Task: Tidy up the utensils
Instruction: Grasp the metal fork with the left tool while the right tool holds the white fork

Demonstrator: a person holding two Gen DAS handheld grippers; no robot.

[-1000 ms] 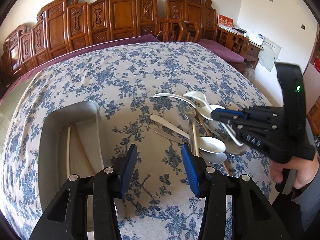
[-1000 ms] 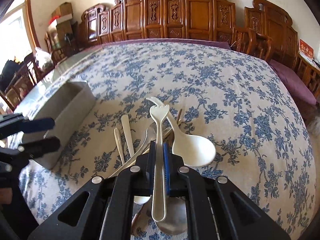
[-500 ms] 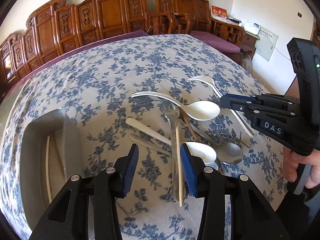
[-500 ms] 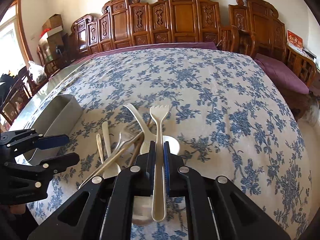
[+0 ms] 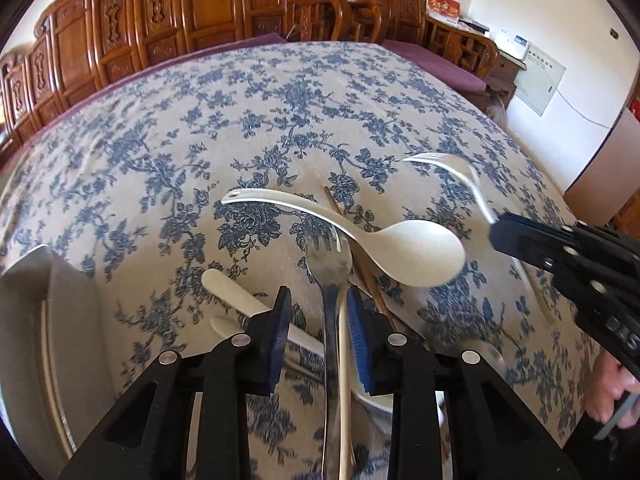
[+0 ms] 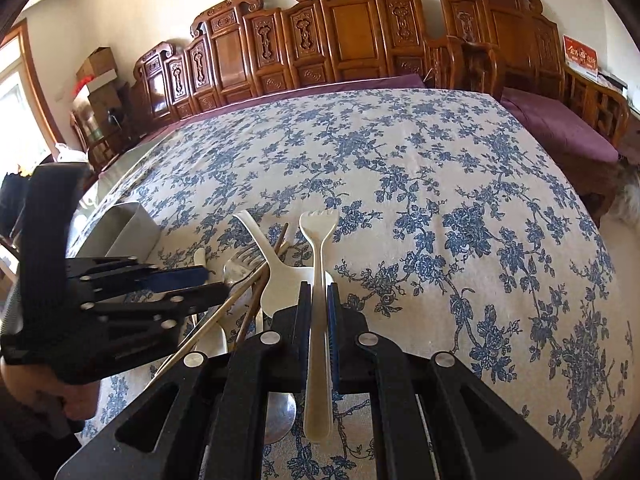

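Tablecloth: cream with blue flower sprays [image 5: 248, 128], spread over the whole table
Under-cloth: purple edge [image 6: 320, 84] showing along the far side
Chairs: carved reddish-brown wooden backs [image 6: 344, 28] lined up against the far wall
Cushion: purple seat pad [image 6: 556, 128] on a bench at the right
Boxes: cardboard cartons [image 6: 98, 76] stacked in the left corner
Wall panel: pale grey cabinet door [image 5: 540, 80] on the white wall
Card: red printed card [image 5: 442, 4] propped on the furniture

My cloth [image 5: 280, 92] is cream with blue flowers; my spoon [image 5: 416, 252] and fork [image 6: 318, 248] are cream, the other fork [image 5: 326, 256] silver, my pads [image 5: 280, 332] blue.
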